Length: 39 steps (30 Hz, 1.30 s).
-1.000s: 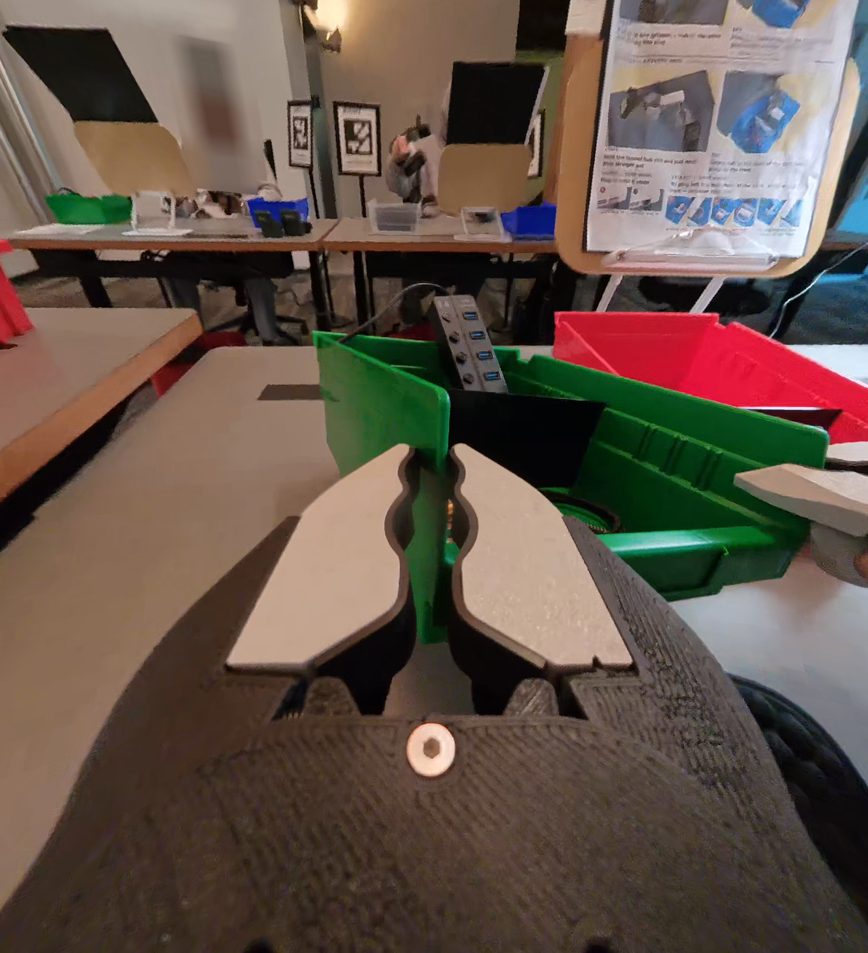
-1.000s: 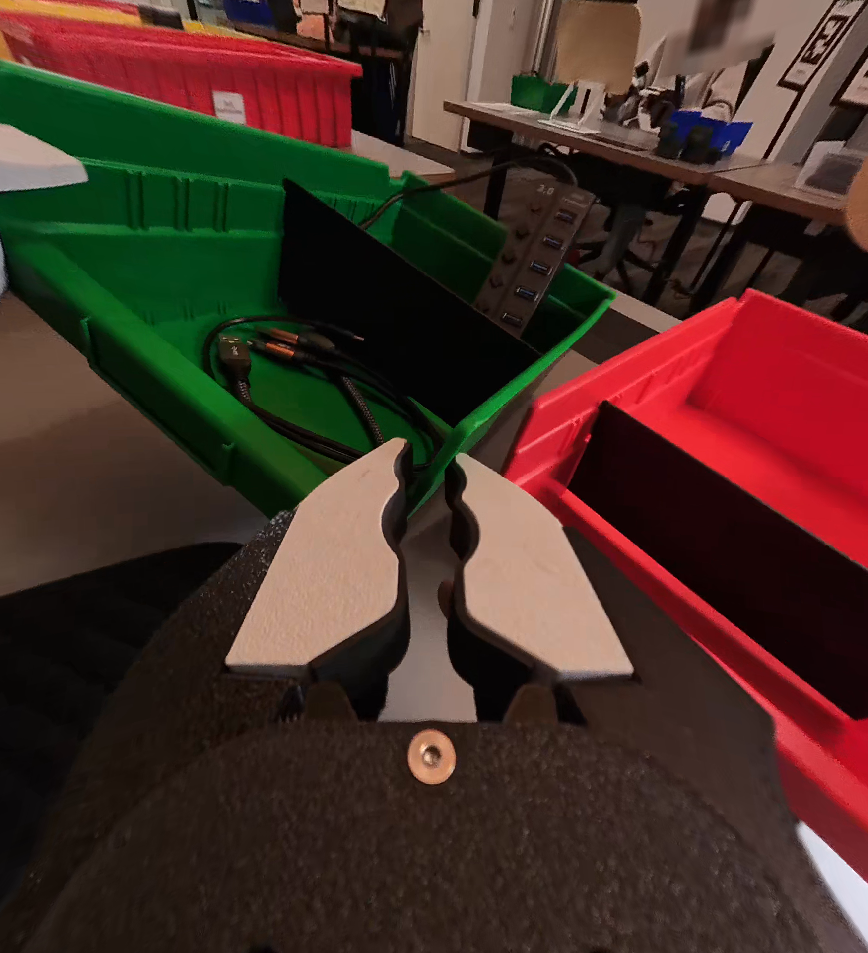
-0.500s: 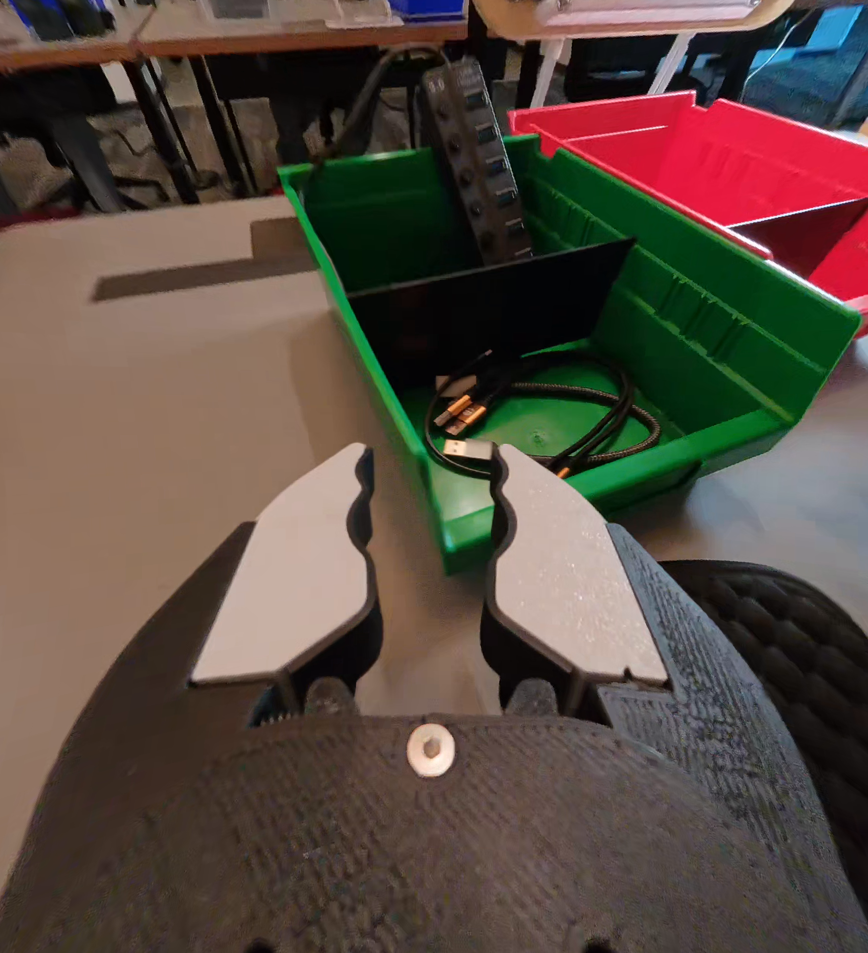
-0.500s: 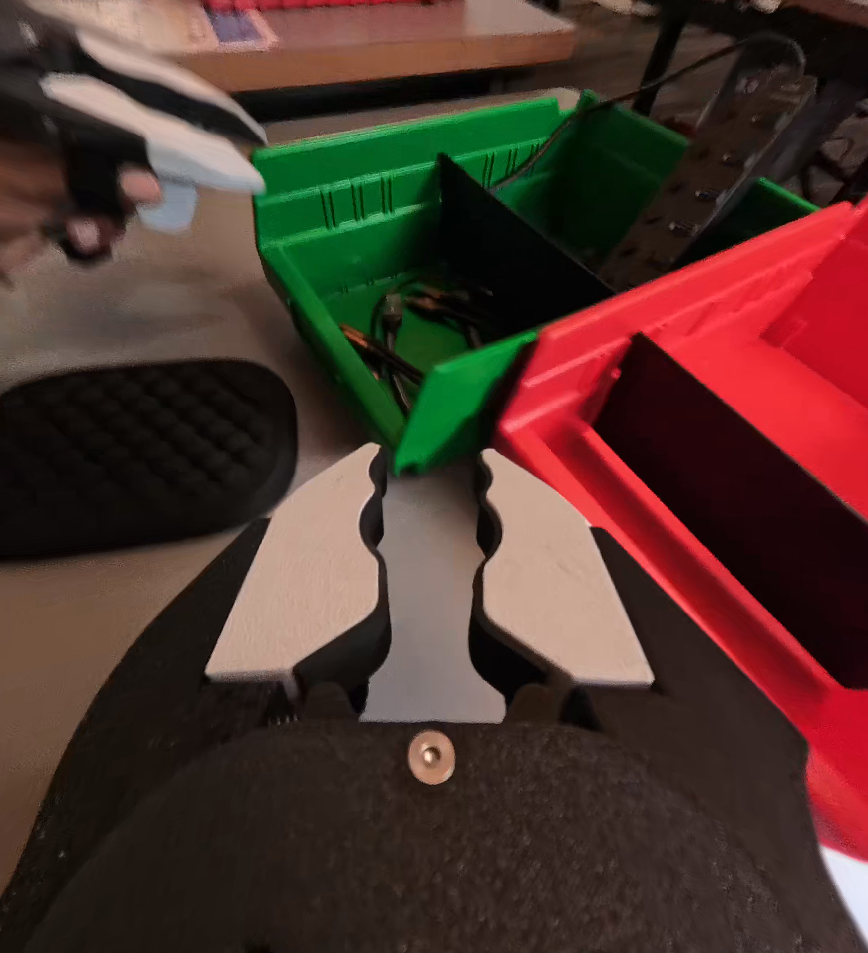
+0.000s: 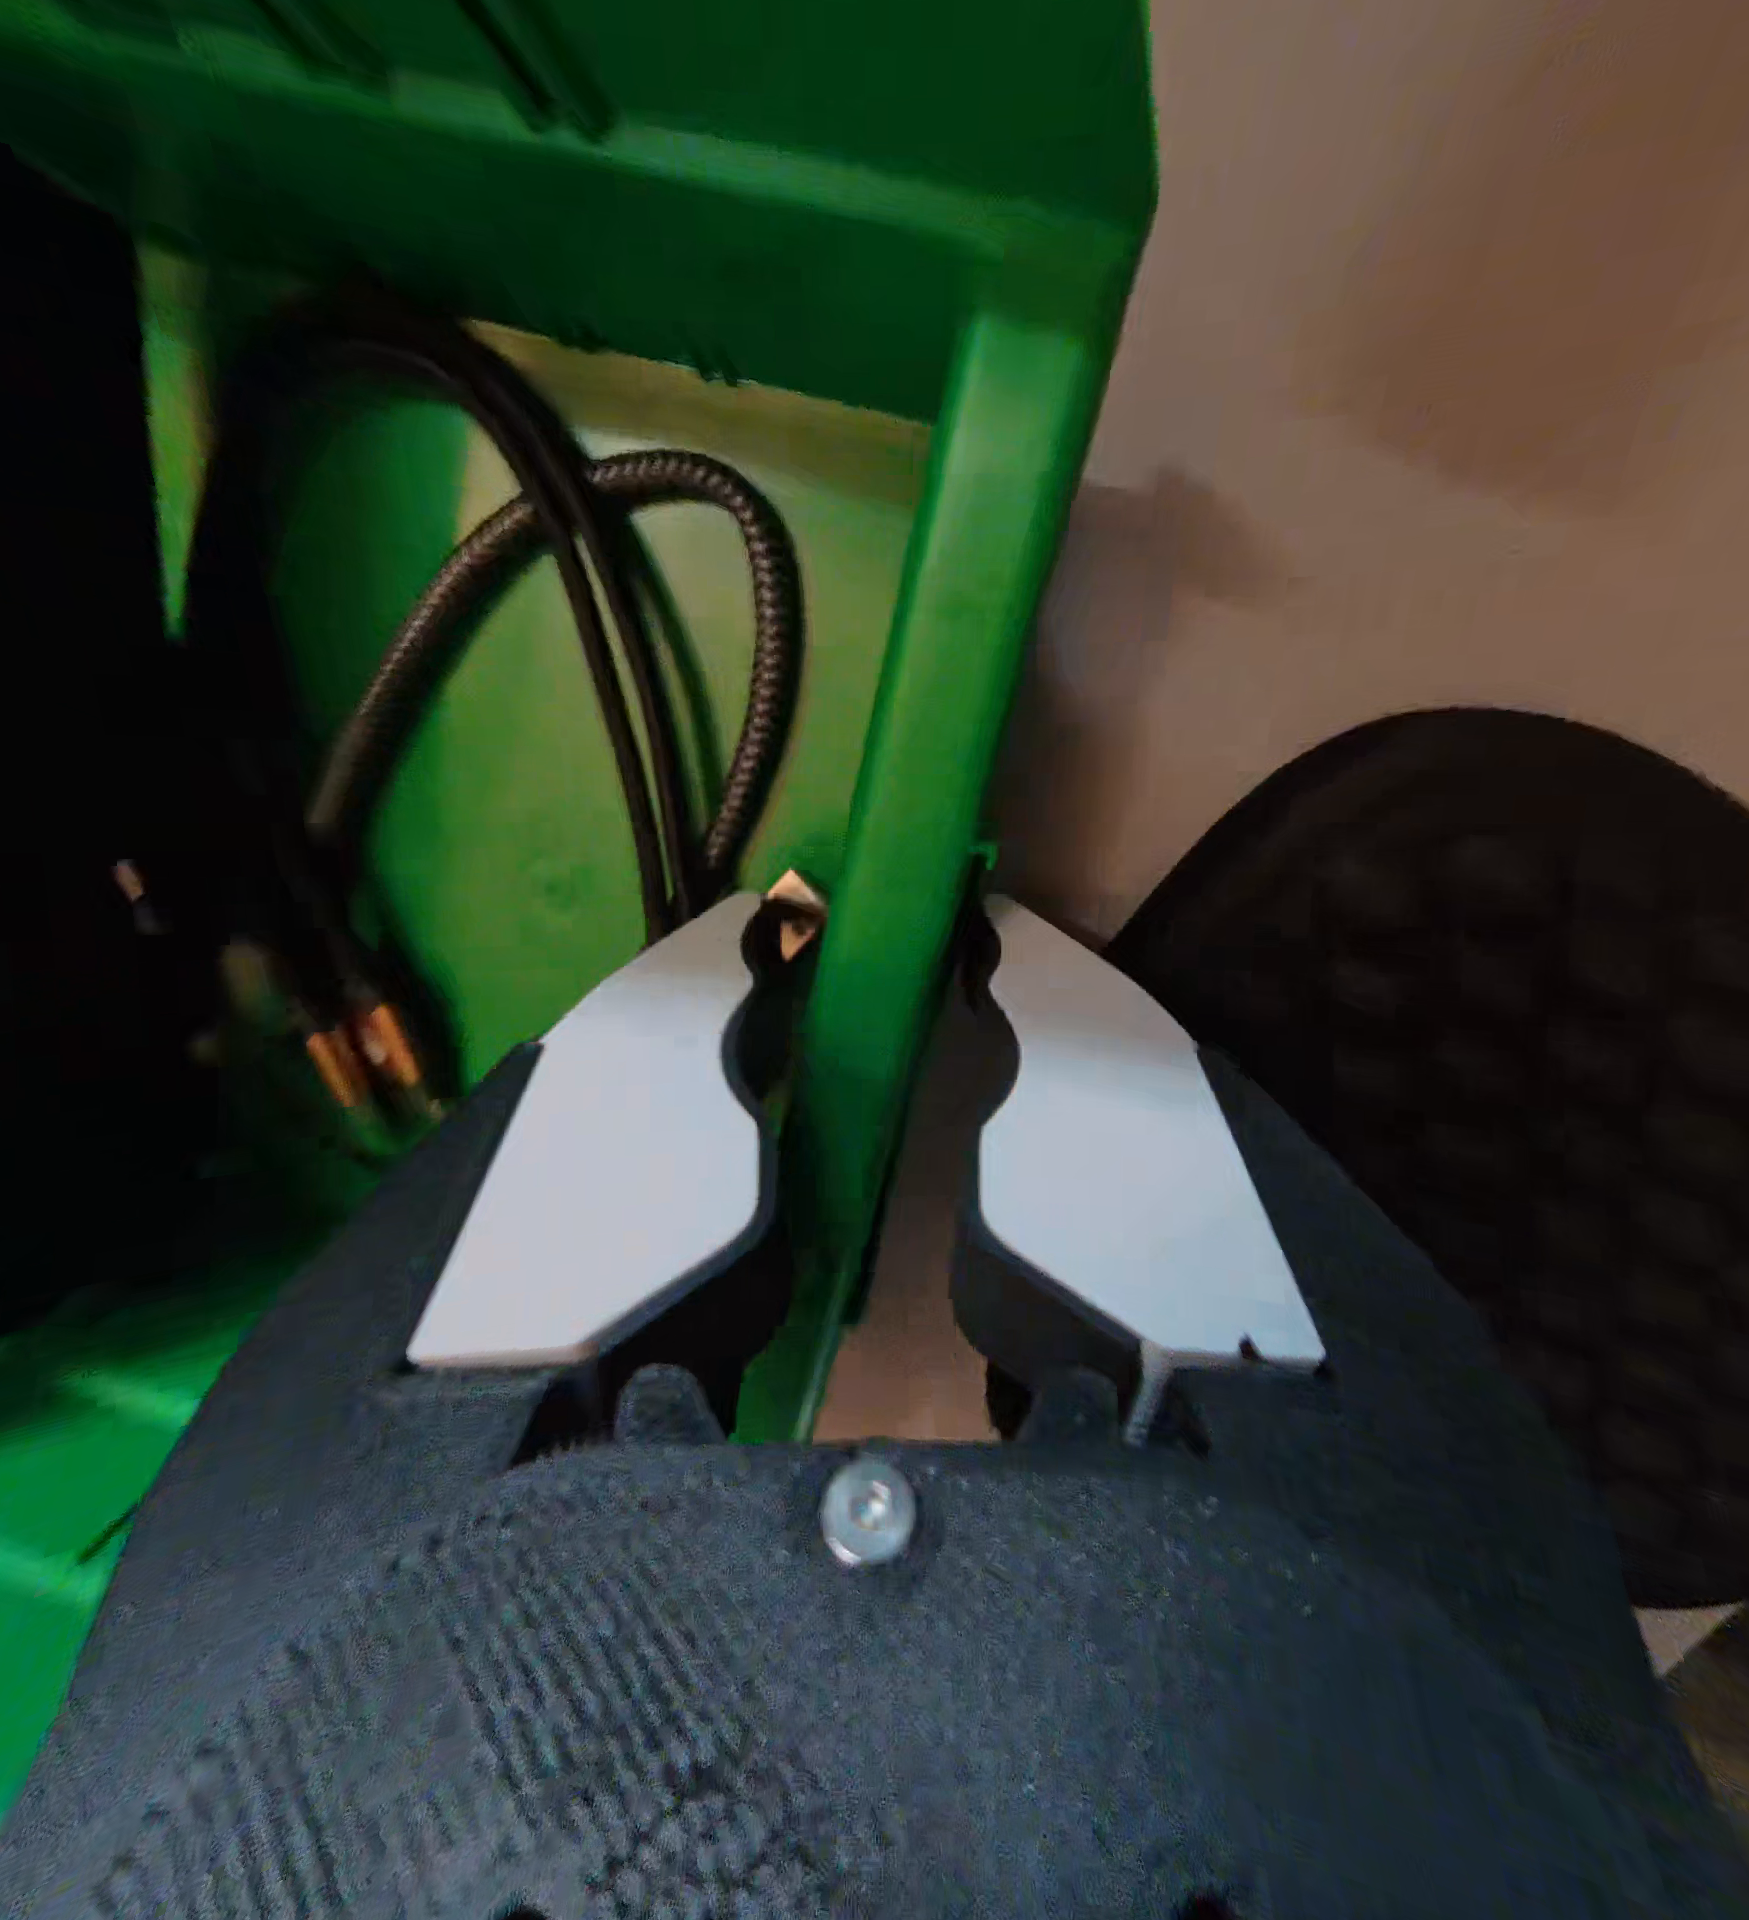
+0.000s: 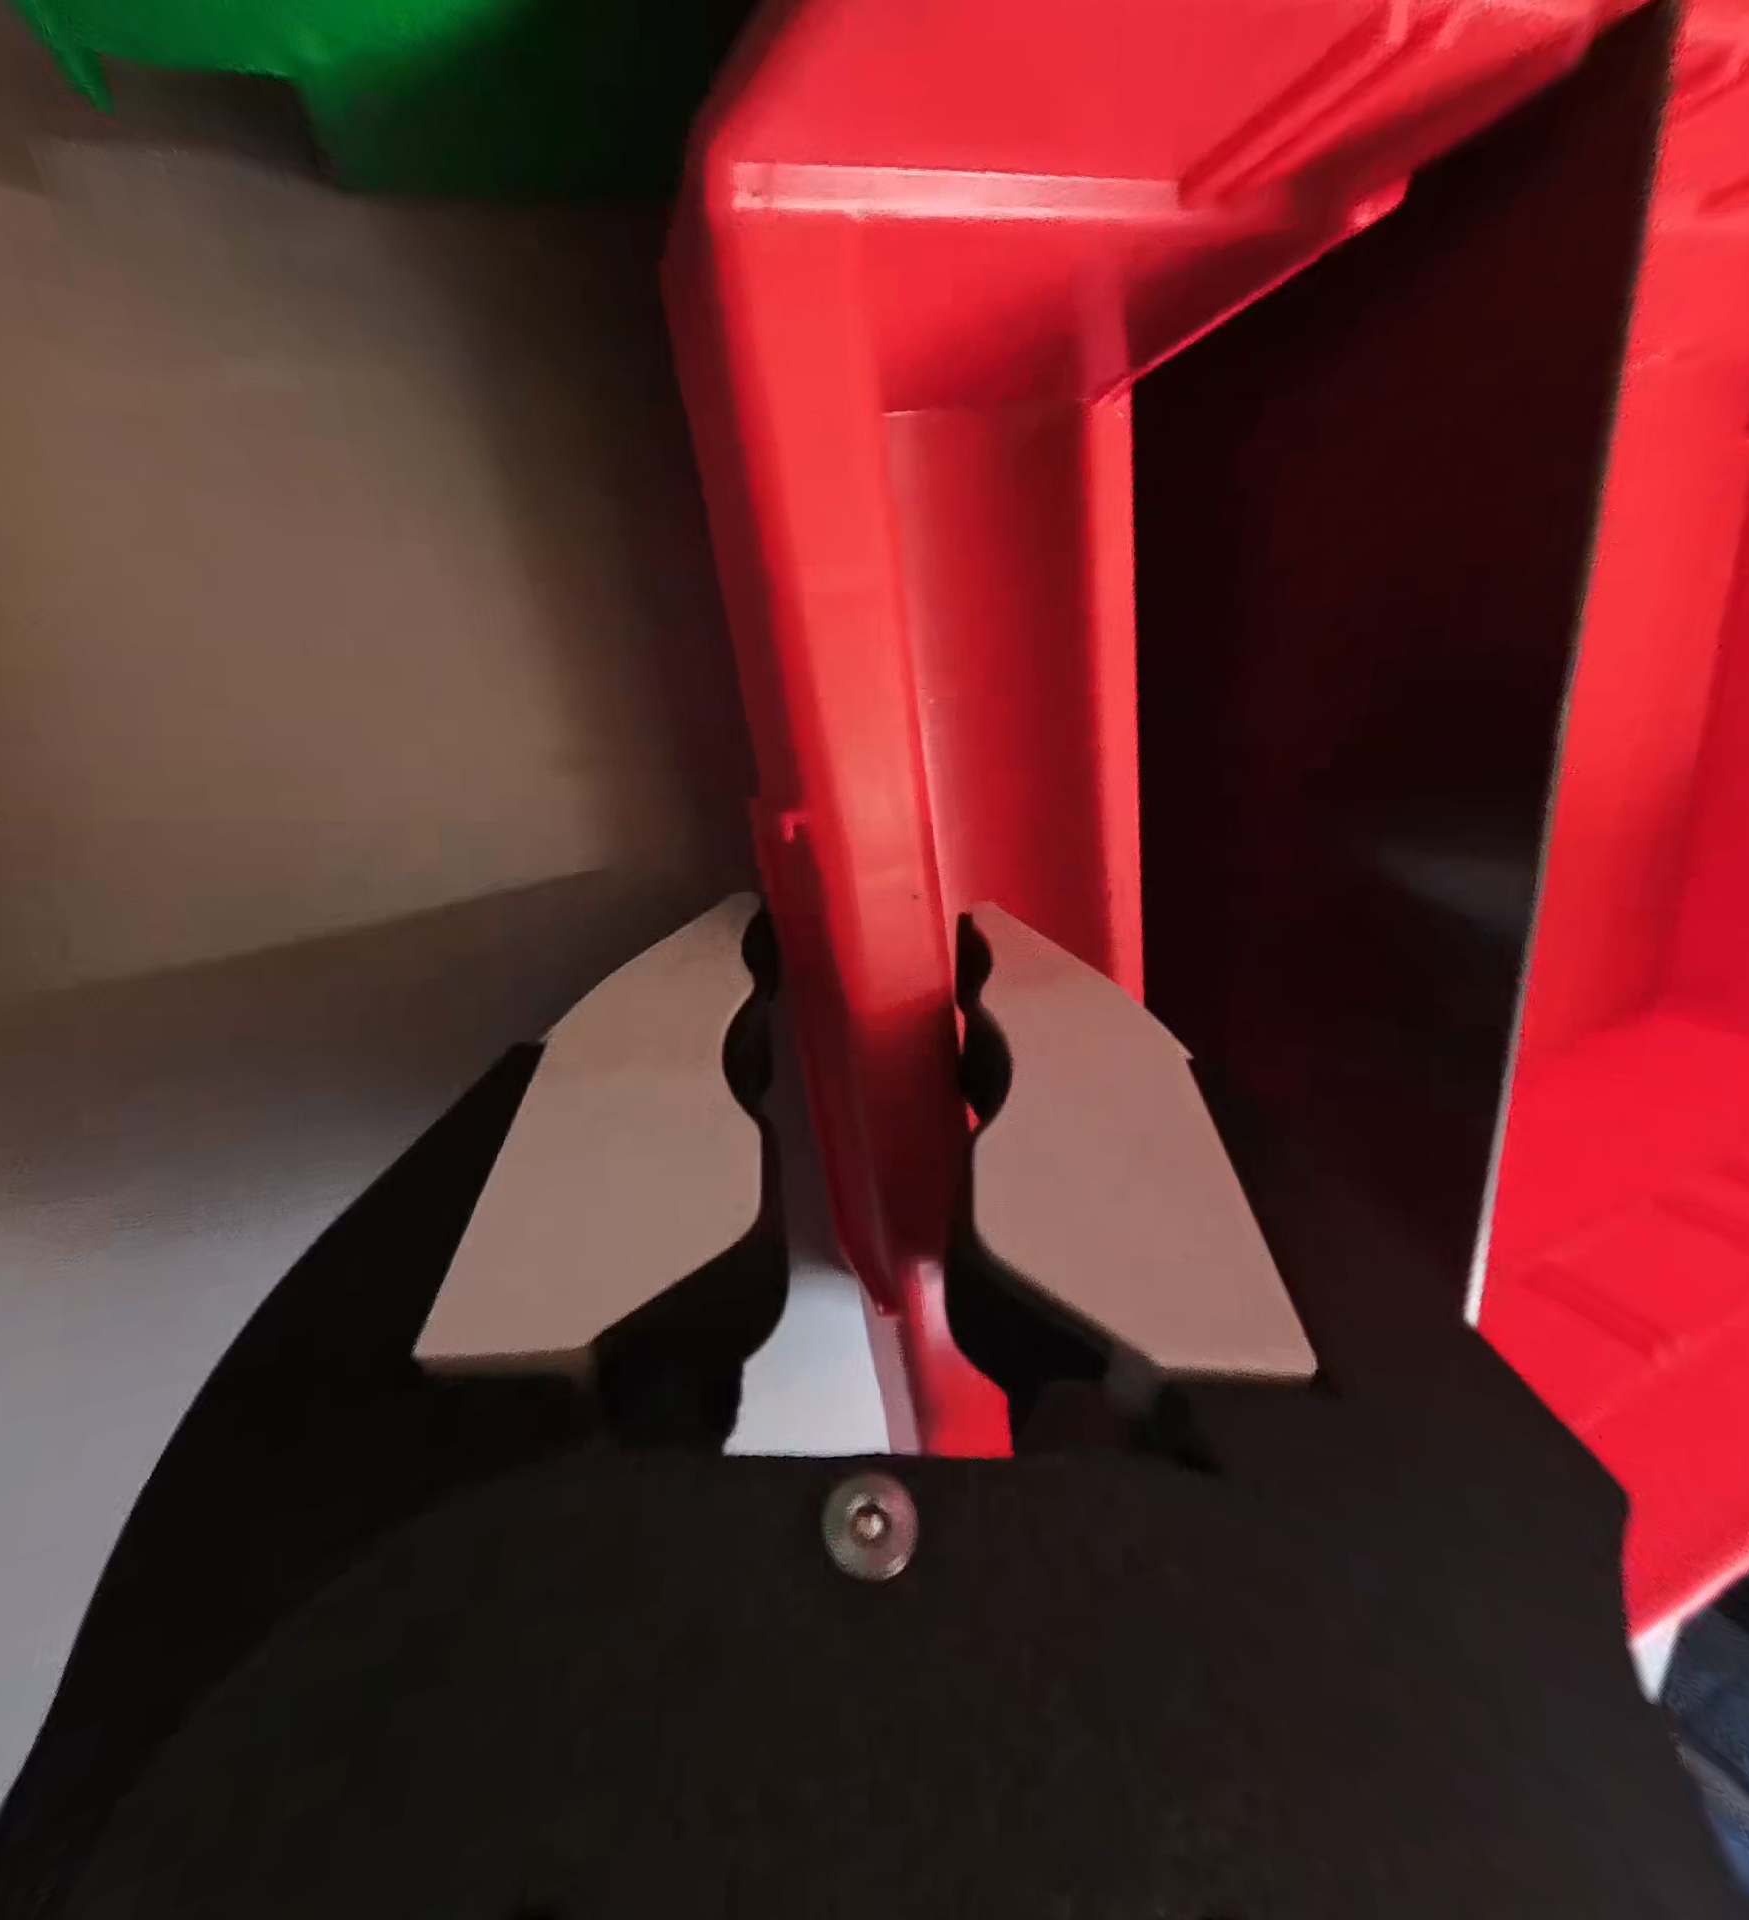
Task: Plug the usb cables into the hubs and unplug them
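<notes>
My left gripper (image 5: 891, 914) straddles the front wall of the green bin (image 5: 1005, 520), one finger inside and one outside, jaws pressed on the wall. Black braided USB cables (image 5: 756, 582) lie coiled in the bin, their copper-coloured plugs (image 5: 361, 1049) at the left. My right gripper (image 6: 859, 925) straddles the near wall of the red bin (image 6: 818, 520) in the same way, jaws pressed on it. The hub is out of view in both frames. Both views are blurred.
A black padded mat (image 5: 1524, 1091) lies on the beige table (image 5: 1472, 312) just right of the green bin. A corner of the green bin (image 6: 413, 94) shows at the top of the right wrist view. A dark divider (image 6: 1317, 623) stands inside the red bin.
Both grippers have dropped down and forward onto the bins' near walls. The left jaws have narrowed around the green wall; the right jaws now hold the red wall between them.
</notes>
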Available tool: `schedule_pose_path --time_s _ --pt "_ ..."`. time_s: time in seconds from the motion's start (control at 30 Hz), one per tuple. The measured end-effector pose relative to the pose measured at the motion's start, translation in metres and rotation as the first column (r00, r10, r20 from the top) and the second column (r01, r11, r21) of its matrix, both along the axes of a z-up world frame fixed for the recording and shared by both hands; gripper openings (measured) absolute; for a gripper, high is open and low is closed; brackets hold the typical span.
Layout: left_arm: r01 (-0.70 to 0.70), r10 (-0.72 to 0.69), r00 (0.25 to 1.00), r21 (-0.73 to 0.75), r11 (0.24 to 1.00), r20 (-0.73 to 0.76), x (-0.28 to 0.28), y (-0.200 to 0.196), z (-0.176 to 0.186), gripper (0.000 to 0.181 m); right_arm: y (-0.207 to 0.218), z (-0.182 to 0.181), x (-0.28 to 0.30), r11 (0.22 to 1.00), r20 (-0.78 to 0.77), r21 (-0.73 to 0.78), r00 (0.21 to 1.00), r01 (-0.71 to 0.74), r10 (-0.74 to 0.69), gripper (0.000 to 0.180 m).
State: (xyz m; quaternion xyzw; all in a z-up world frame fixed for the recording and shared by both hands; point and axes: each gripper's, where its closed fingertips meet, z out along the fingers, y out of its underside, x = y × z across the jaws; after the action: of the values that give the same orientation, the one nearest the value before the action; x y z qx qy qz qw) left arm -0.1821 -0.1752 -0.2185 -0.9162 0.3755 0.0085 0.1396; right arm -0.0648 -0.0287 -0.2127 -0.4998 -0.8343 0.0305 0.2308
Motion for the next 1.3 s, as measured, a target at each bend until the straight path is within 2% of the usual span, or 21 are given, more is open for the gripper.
schedule_pose_path --time_s 0.07,0.23,0.5,0.77,0.9,0.97,1.03,1.13,1.23,1.3 --pt "-0.008 0.006 0.999 0.031 0.999 0.046 0.005 0.006 0.000 0.032 -0.001 0.003 0.015 1.000 -0.014 -0.001 1.000 0.010 -0.010 0.033" --pt "-0.083 0.080 0.996 0.115 0.990 0.031 0.002 0.016 0.000 0.031 0.006 0.003 0.071 0.994 -0.042 0.050 0.994 0.100 -0.098 0.033" --pt "-0.142 0.138 0.990 0.137 0.980 0.035 -0.009 0.026 0.000 0.031 0.071 0.004 0.154 0.956 -0.042 0.133 0.965 0.261 -0.258 0.032" --pt "-0.195 0.191 0.981 0.161 0.967 0.037 -0.030 0.046 0.000 0.032 0.140 0.003 0.185 0.917 -0.048 0.181 0.934 0.356 -0.353 0.032" --pt "-0.203 0.200 0.979 0.182 0.962 0.037 -0.041 0.055 0.000 0.032 0.161 0.007 0.187 0.901 -0.108 0.183 0.919 0.394 -0.379 0.035" --pt "-0.222 0.216 0.975 0.210 0.952 0.048 -0.048 0.061 0.001 0.034 0.158 0.018 0.180 0.902 -0.202 0.119 0.899 0.416 -0.388 0.041" --pt "-0.253 0.239 0.967 0.247 0.935 0.086 -0.054 0.066 0.001 0.037 0.148 0.042 0.167 0.909 -0.361 0.014 0.850 0.417 -0.384 0.045" --pt "-0.288 0.242 0.954 0.326 0.900 0.175 -0.051 0.072 0.017 0.044 0.128 0.085 0.152 0.930 -0.623 -0.127 0.702 0.344 -0.345 0.044" --pt "-0.368 0.215 0.902 0.406 0.836 0.375 -0.039 0.082 0.063 0.047 0.110 0.105 0.146 0.938 -0.762 -0.244 0.550 0.247 -0.343 0.038" --pt "-0.454 0.216 0.849 0.455 0.766 0.483 -0.047 0.095 0.102 0.049 0.102 0.107 0.142 0.941 -0.808 -0.278 0.482 0.194 -0.338 0.034"
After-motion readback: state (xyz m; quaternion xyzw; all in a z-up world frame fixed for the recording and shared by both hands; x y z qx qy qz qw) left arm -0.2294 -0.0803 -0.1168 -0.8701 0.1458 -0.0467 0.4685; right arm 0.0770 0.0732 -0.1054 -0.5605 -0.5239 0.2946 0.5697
